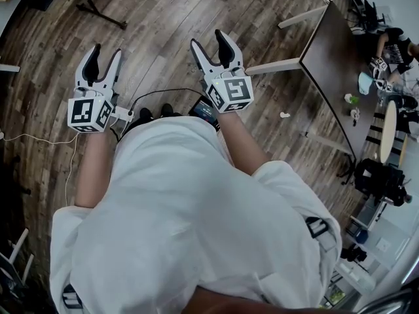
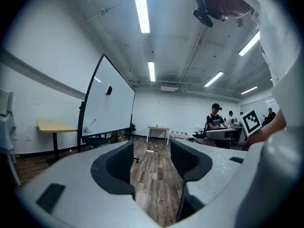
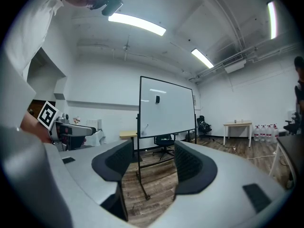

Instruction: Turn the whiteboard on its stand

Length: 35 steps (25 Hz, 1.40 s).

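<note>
The left gripper [image 1: 106, 53] and right gripper [image 1: 209, 42] were held level ahead of the body, side by side, apart. Both had jaws parted, gripping nothing. The bare forearms [image 1: 243, 146] behind seemed bent at the elbows, which the torso hid.

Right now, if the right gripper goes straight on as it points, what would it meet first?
Probably the stand of the whiteboard, framed between the open jaws of the right gripper. Only wooden floor shows before it; how far off is unclear.
</note>
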Available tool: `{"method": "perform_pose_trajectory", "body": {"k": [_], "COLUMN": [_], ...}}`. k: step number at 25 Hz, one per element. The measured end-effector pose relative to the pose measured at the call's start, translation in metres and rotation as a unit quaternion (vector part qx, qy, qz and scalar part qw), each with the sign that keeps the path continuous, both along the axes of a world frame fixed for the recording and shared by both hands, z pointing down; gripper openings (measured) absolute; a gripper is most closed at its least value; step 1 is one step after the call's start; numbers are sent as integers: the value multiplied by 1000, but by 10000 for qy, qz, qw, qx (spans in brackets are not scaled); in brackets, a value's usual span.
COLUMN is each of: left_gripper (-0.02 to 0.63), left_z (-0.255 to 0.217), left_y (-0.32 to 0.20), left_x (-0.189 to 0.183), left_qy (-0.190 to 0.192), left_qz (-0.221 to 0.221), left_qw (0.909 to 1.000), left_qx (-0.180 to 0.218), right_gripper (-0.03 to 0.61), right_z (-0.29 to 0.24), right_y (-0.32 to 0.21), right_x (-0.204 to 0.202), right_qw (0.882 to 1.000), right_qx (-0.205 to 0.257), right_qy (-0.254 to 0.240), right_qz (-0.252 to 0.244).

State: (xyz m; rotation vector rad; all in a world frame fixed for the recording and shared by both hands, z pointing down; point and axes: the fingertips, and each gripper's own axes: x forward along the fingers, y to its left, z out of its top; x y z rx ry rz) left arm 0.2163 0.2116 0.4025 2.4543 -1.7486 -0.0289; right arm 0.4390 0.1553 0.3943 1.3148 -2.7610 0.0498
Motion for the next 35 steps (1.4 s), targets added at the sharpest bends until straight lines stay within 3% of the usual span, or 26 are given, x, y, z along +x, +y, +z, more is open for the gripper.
{"method": "perform_pose_trajectory", "body": {"k": [35], "left_gripper": [227], "left_z": [18], "left_y": [-9], "left_x": [27], "left_qy": [-38], "left_qz": [-222], "left_qw": [9995], "left_qx": [-214], "right_gripper": [255], "right_z": [34], "right_y": [-13], "right_x": [38], "right_qw": [9996], "right_qx": [-226], "right_qy": [-79], "right_qz": [-113]}}
